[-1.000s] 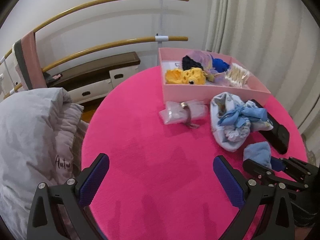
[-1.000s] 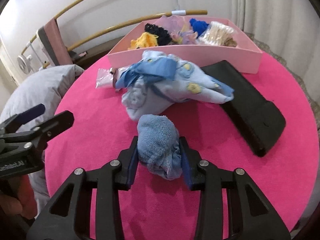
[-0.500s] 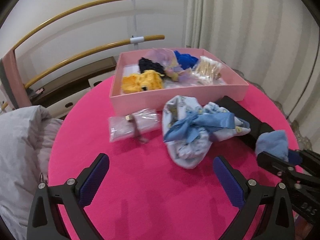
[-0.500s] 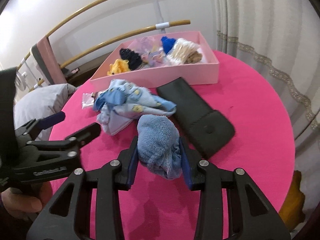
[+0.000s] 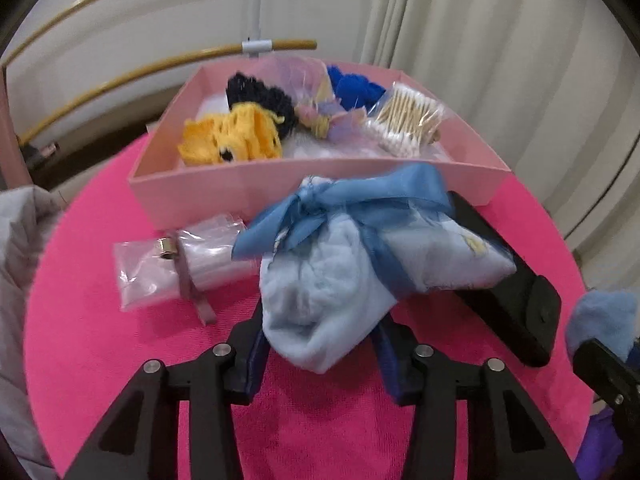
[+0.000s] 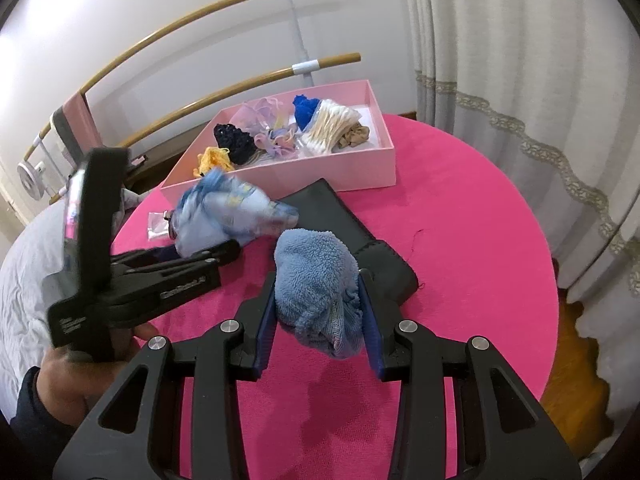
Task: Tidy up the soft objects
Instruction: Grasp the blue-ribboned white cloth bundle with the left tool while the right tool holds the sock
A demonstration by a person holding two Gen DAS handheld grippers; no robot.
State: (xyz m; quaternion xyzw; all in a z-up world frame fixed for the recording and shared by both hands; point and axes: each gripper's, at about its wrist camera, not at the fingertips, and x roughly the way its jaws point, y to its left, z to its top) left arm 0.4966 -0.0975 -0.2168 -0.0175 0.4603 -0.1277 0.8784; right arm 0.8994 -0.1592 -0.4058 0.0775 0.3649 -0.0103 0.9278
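Observation:
My left gripper (image 5: 320,340) is shut on a pale blue cloth bundle (image 5: 340,276) tied with a blue ribbon (image 5: 360,204), in front of the pink box (image 5: 256,188). In the right wrist view the bundle (image 6: 232,216) is blurred and looks lifted off the pink table (image 6: 480,240). My right gripper (image 6: 318,316) is shut on a blue terry cloth (image 6: 316,276) and holds it above the table. That cloth also shows at the right edge of the left wrist view (image 5: 604,320). The box holds yellow (image 5: 232,136), black and blue yarn items and a bag of cotton swabs (image 5: 408,124).
A black pouch (image 6: 344,220) lies on the table under and beside the bundle. A clear plastic packet (image 5: 184,264) lies left of the bundle. A grey pillow (image 6: 28,280) and wooden rails (image 6: 240,84) are at the left, curtains (image 6: 520,60) at the right.
My left gripper moved forward and shut on the pale blue bundle, which now looks lifted. My right gripper rose and drew back with the terry cloth still in it.

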